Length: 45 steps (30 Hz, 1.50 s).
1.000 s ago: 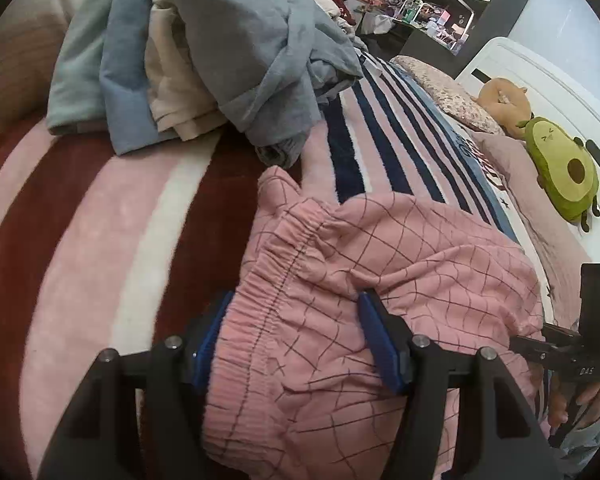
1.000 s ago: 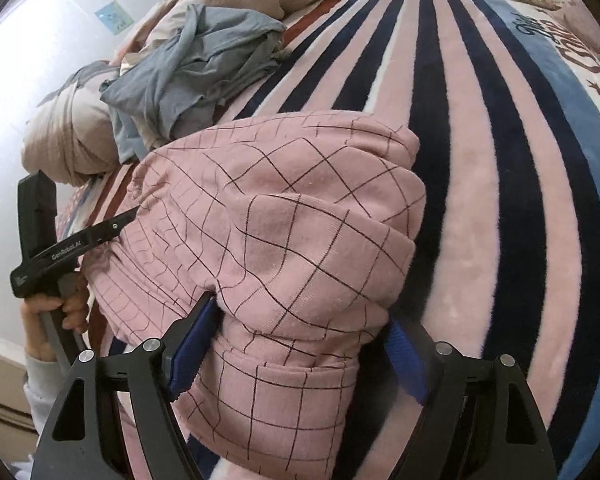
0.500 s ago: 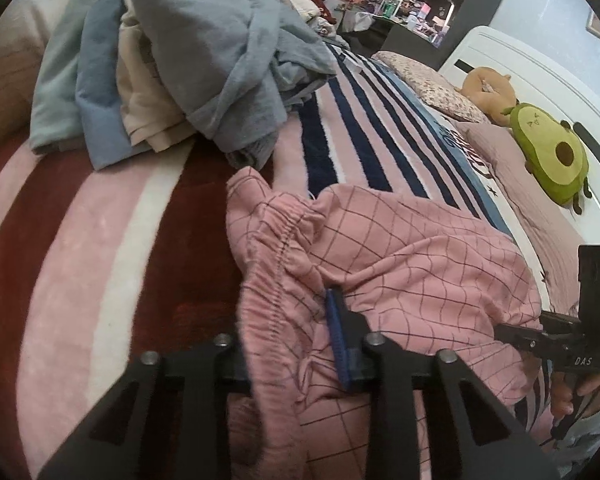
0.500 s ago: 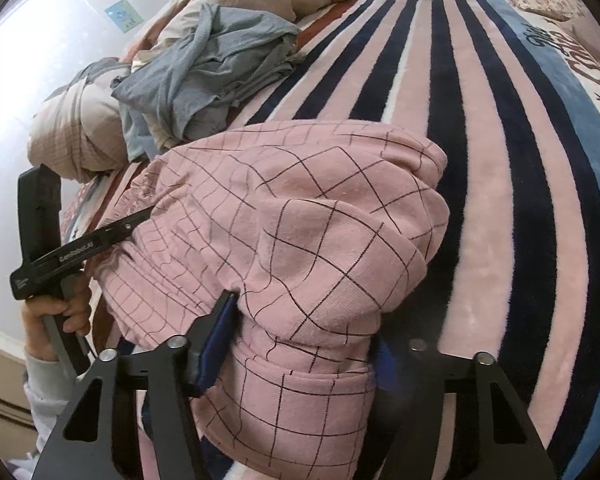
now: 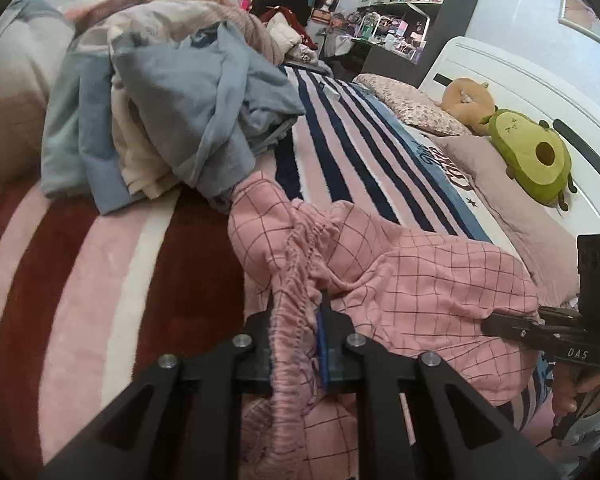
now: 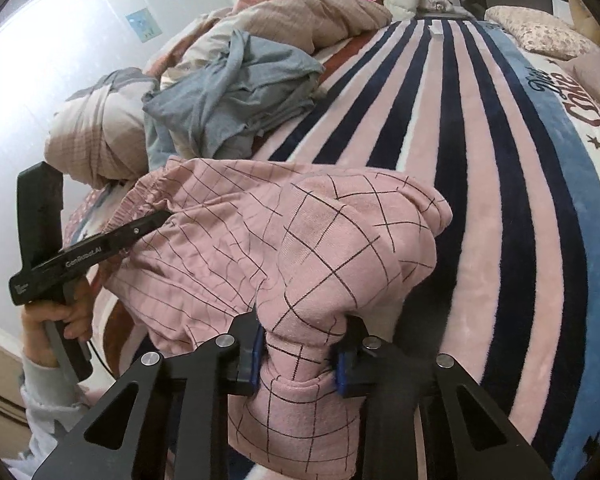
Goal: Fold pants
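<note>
Pink checked pants (image 5: 400, 276) lie bunched on the striped bed. My left gripper (image 5: 300, 344) is shut on their gathered elastic waistband, which rises between the jaws. My right gripper (image 6: 300, 356) is shut on a bunched leg end of the pants (image 6: 284, 240), with the hem hanging below the jaws. In the right wrist view the left gripper (image 6: 152, 220) shows at the left, its tip at the waistband. In the left wrist view the right gripper (image 5: 500, 320) shows at the right edge, its tip under the pink cloth.
A pile of grey, blue and cream clothes (image 5: 172, 112) lies behind the pants. The striped blanket (image 6: 480, 160) stretches to the right. An avocado plush (image 5: 532, 156), pillows and a white headboard stand at the far right. Shelves fill the background.
Both grippers have gone from open around the pink cloth to shut on it. The left one now pinches the waistband, the right one the leg end, and the cloth has bunched up.
</note>
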Tool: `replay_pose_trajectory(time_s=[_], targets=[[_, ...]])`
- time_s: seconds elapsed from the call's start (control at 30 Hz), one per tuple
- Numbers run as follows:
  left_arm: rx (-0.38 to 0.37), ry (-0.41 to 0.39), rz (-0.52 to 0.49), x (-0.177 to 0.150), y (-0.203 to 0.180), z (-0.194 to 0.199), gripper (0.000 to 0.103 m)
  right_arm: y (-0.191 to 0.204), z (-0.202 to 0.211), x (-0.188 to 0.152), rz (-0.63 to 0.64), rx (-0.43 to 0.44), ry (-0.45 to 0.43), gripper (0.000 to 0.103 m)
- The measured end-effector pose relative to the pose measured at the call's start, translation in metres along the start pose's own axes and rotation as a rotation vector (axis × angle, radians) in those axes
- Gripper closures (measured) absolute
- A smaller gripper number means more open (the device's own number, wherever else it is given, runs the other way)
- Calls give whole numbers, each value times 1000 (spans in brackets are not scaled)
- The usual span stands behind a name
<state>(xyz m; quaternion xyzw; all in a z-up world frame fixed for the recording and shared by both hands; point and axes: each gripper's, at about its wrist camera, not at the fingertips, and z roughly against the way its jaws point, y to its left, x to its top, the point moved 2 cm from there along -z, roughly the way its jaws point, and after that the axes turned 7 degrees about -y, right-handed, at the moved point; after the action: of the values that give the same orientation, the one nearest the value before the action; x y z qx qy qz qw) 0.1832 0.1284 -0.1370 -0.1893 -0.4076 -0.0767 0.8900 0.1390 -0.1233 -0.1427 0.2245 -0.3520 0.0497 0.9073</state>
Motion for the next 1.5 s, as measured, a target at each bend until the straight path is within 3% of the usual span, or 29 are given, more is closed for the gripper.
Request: replay_pose_trajectory(time_s=[0.33,0.7,1.0,1.1,1.2,1.4,1.5], targets=[[46,-49,72,10,33,35,92,43,-1,6,56,61,-8,84],[181,-64,93,24,86,76,92,102,-34,18,99,140,6,84],[393,-58,199,41,185,113,92,193,-107,29,180,221,75,86],[496,-25,232,42,225,118,92,225,-137,29,196,259,113,87],[604,16,203,38,253,117,92,253,-165,28,222,283,140,88],[682,-2,277,25,309,129,97,281,-194,31,229,307,131,89],[636,16,320,12,323,127,97,281,-194,33,225,310,134,89]])
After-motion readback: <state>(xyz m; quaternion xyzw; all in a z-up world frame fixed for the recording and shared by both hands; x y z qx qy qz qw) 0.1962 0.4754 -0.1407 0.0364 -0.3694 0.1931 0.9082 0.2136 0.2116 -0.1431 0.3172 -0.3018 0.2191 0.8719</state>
